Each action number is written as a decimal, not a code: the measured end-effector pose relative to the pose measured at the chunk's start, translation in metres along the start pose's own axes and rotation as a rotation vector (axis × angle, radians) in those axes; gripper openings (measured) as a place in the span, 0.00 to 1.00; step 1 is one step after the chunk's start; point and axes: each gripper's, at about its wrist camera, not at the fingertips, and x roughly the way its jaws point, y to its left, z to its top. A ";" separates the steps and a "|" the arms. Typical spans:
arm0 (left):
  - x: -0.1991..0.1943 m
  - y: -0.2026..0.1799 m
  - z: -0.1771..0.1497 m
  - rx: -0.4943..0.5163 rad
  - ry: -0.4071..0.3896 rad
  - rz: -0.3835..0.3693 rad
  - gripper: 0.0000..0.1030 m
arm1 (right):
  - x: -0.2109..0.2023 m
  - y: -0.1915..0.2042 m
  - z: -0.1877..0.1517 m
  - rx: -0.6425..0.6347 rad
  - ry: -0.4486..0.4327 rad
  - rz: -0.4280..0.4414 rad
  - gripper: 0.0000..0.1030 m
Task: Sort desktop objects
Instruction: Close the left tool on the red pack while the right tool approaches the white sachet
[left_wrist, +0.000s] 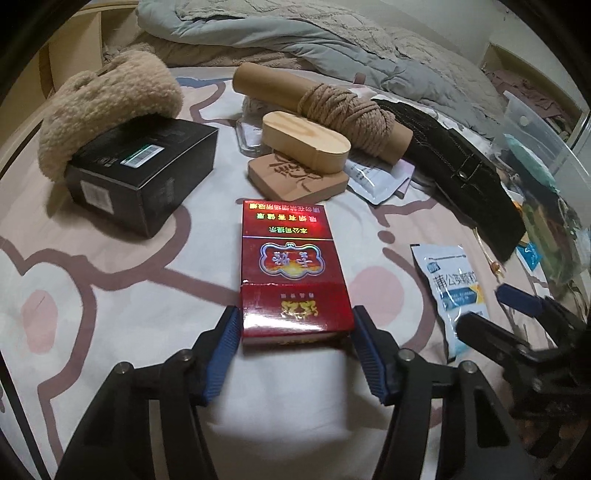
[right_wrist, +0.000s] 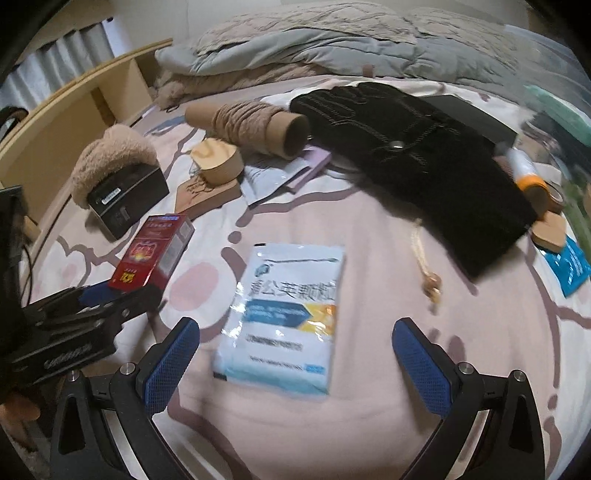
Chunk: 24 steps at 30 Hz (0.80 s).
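Note:
A red cigarette box (left_wrist: 293, 273) lies on the patterned bedsheet (left_wrist: 110, 266). My left gripper (left_wrist: 295, 332) has its blue pads against the box's near end on both sides, shut on it. The box also shows in the right wrist view (right_wrist: 153, 254), with the left gripper (right_wrist: 107, 295) at its near end. My right gripper (right_wrist: 295, 354) is open wide, its fingers on either side of a white and blue medicine sachet (right_wrist: 286, 317) lying flat. The sachet also shows in the left wrist view (left_wrist: 452, 284).
A black box (left_wrist: 144, 177) with a fluffy beige slipper (left_wrist: 110, 107) on it sits at the left. A rope-wound cardboard tube (left_wrist: 325, 110), an oval wooden box (left_wrist: 306, 142), a carved wooden block (left_wrist: 295, 181), a black glove (right_wrist: 417, 158) and a rumpled quilt (right_wrist: 332, 48) lie beyond.

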 end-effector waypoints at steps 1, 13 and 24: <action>-0.001 0.002 -0.001 -0.004 0.000 -0.004 0.59 | 0.003 0.002 0.000 -0.010 0.005 -0.009 1.00; -0.013 0.003 -0.016 0.040 0.007 -0.014 0.59 | 0.005 0.002 -0.013 -0.085 -0.021 -0.067 0.67; -0.022 -0.037 -0.035 0.227 0.042 -0.092 0.59 | -0.026 -0.013 -0.038 -0.173 -0.011 0.042 0.65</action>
